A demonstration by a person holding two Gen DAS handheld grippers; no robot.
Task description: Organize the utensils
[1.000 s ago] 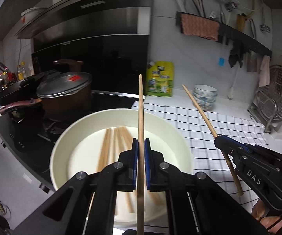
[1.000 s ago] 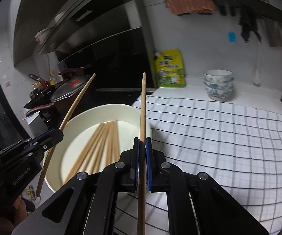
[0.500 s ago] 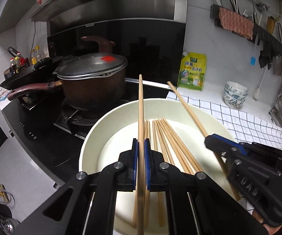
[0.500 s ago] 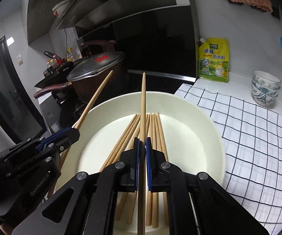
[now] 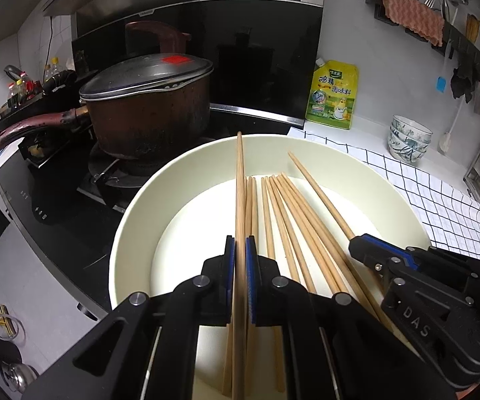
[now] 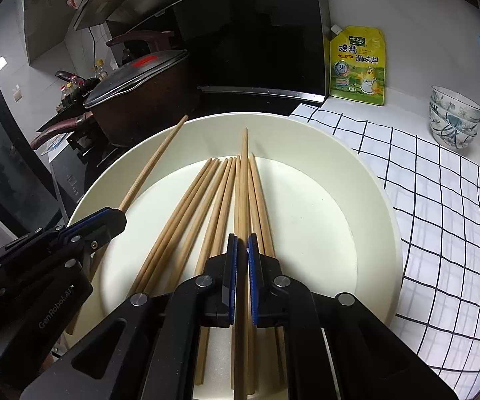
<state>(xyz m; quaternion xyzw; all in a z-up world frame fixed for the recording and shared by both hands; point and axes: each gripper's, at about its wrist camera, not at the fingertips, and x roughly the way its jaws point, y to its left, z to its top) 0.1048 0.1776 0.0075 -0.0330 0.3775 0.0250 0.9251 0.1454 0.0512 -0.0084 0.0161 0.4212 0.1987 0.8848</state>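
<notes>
A wide, shallow cream-white round basin [image 6: 366, 180] sits at the counter's edge, half on a white cloth with a black grid [image 6: 440, 200], with a lidded brown saucepan [image 5: 146, 113] on the stove beyond. On its floor lies a loose fan of pale wooden chopsticks [image 6: 206, 206]. I hold both tools low over it: my left gripper [image 5: 238, 260] has its blue pads pinched nearly together on one wooden chopstick [image 5: 239, 186], and my right gripper [image 6: 242, 260] is clamped the same way on a second chopstick [image 6: 245, 173] — each stick runs forward between the fingers, tip out over the far side of the basin. Judging the step as laying these two with the rest, I would lower until each stick nearly rests along the fan, then ease the pads apart — releasing from height risks a bounce over the rim.
</notes>
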